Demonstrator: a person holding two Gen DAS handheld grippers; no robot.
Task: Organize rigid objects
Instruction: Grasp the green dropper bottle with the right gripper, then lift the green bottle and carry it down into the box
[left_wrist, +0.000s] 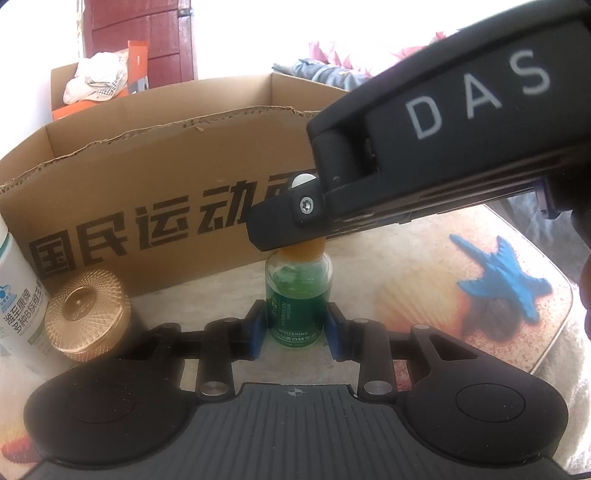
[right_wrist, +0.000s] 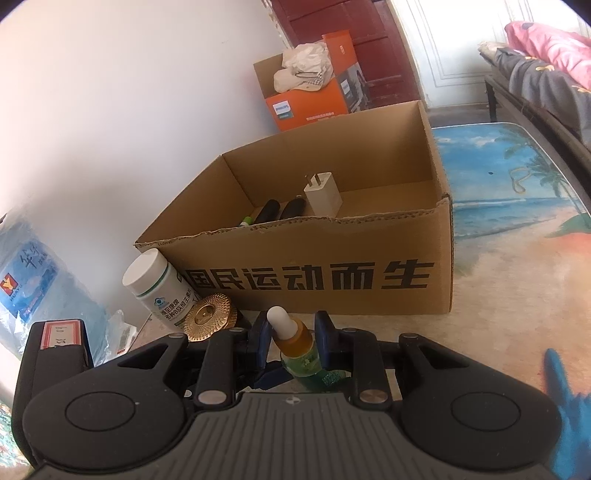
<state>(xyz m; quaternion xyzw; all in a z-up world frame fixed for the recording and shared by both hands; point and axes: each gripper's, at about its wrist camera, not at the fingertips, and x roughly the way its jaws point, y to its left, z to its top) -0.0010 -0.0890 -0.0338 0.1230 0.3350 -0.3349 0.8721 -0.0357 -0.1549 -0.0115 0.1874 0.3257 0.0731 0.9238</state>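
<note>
Dropper bottle (left_wrist: 298, 295) with green liquid and orange collar, upright on the printed table mat (left_wrist: 424, 295), just in front of the cardboard box (left_wrist: 166, 177). Left gripper (left_wrist: 297, 328) low at the body of the bottle, blue pads (left_wrist: 258, 330) very near on both sides; real contact cannot be told, so holding or only narrow is not certain. Right gripper (right_wrist: 291, 338) from above at 1 o'clock, fingers around the orange collar under the white bulb (right_wrist: 277, 320), closed on it. Gold jar (left_wrist: 86, 317) at 9 o'clock of the bottle, white supplement bottle (left_wrist: 18, 295) further at 9 o'clock, both upright beside the box. Inside the box, seen from the right wrist: white charger plug (right_wrist: 322, 195) standing, two black cylinders (right_wrist: 280, 209) lying at 8 o'clock of it.
</note>
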